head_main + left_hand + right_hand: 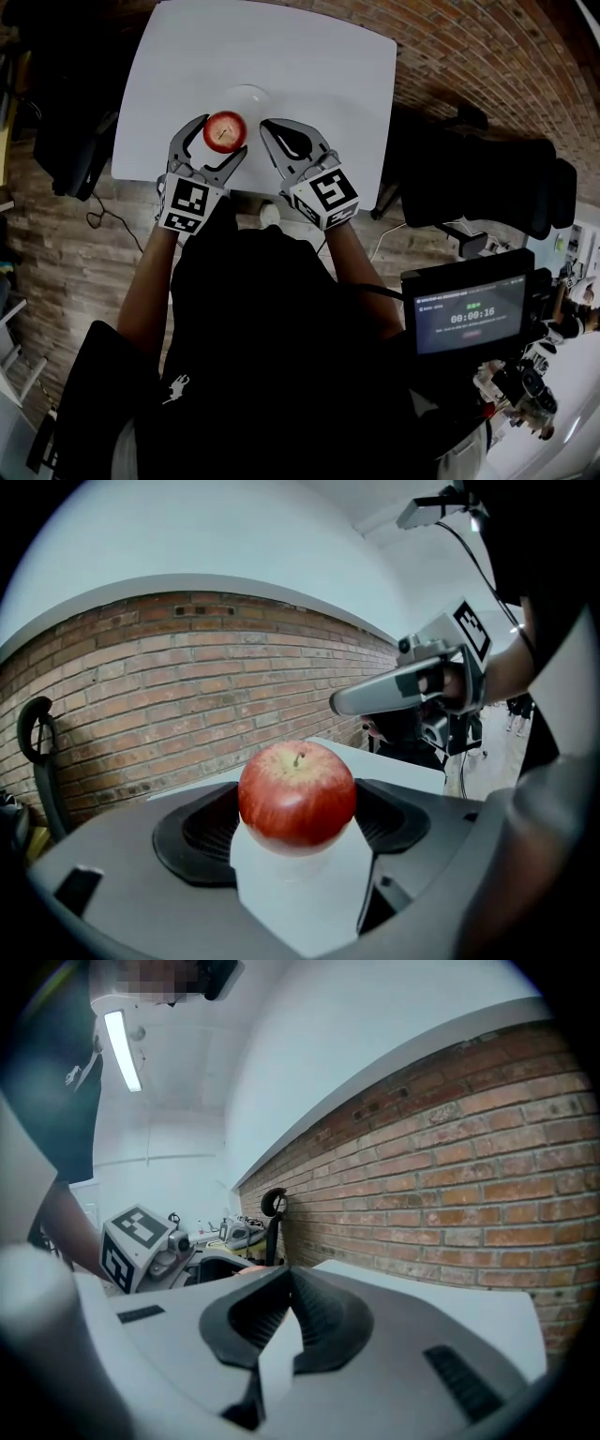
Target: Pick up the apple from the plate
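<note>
A red apple [224, 131] sits between the two jaws of my left gripper [225, 134], which is shut on it. In the left gripper view the apple [297, 794] fills the gap between the black pads [197, 832], with white table below it. The white plate [247, 95] lies on the table just beyond the apple and looks bare. My right gripper [270, 127] hovers just right of the apple, shut with nothing in it; its jaws meet at the tips [286, 1274]. The left gripper view also shows the right gripper [398, 686], off to the right.
The white table [281, 47] stands on a brick-patterned floor. A black office chair [487, 178] is to the right, and another dark chair [70, 150] to the left. A screen with a running timer [469, 314] sits at the lower right.
</note>
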Demonstrator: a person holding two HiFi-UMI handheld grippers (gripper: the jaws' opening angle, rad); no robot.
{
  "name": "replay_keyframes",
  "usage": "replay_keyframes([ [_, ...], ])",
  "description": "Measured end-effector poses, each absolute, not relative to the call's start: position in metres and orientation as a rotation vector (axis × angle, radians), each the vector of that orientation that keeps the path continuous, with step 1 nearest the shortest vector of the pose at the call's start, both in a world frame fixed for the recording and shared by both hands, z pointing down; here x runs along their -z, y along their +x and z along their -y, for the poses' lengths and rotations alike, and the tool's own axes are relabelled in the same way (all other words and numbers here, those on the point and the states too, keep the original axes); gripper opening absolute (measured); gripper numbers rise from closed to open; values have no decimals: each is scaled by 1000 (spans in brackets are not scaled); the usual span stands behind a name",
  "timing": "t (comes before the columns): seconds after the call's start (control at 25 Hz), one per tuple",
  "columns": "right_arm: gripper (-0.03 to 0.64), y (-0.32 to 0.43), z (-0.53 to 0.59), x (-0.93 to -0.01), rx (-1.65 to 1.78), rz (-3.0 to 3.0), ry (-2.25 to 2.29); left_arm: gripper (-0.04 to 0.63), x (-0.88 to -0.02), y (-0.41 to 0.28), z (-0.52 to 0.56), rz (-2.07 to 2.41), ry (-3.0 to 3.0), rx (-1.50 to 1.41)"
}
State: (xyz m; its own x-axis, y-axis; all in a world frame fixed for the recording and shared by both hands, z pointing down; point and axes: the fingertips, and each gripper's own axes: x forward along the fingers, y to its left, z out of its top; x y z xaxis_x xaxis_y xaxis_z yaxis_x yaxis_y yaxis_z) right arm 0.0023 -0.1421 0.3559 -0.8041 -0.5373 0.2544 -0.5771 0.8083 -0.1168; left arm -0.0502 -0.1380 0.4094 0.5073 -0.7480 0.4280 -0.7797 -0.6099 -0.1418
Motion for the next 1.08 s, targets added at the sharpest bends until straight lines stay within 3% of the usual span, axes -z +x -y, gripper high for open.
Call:
replay_keyframes([
  [1.08,3,9,141,-344,-218,2803,906,379,-389,-63,127,1417,2652,-650],
])
